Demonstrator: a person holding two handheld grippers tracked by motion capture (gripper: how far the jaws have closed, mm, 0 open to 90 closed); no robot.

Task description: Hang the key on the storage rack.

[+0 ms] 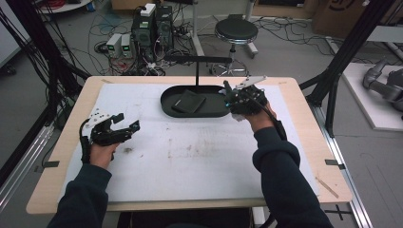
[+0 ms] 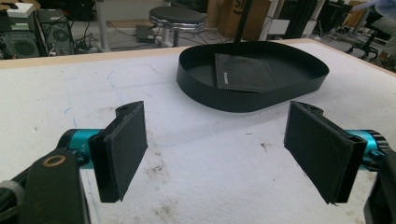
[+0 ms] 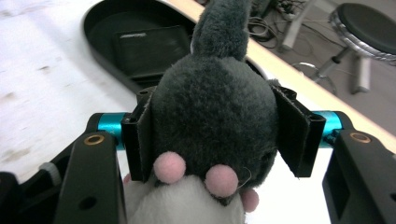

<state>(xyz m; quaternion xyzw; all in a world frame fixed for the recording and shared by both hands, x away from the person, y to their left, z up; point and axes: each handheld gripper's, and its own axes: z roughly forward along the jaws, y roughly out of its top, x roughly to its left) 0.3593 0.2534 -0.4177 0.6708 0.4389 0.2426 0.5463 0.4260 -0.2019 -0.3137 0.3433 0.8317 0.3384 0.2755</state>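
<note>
A grey plush toy [image 3: 212, 112] with a white belly and pink feet is squeezed between the pads of my right gripper [image 3: 217, 137], its tail pointing away from the camera. In the high view my right gripper [image 1: 234, 97] hangs above the right end of a black oval tray [image 1: 166, 102]. A dark flat folded item [image 1: 188, 101] lies in the tray [image 3: 100, 51]. My left gripper [image 1: 129, 122] hovers over the left side of the table. Its jaws stand wide apart in the left gripper view [image 2: 224, 149], nothing between them, and the tray [image 2: 243, 100] lies ahead of them.
A stained white mat [image 1: 190, 152] covers the wooden table. A black T-shaped stand [image 1: 197, 71] rises behind the tray. A round stool [image 1: 236, 31], computer boxes [image 1: 152, 28] and cables sit on the floor beyond the far edge. Black frame posts flank the table.
</note>
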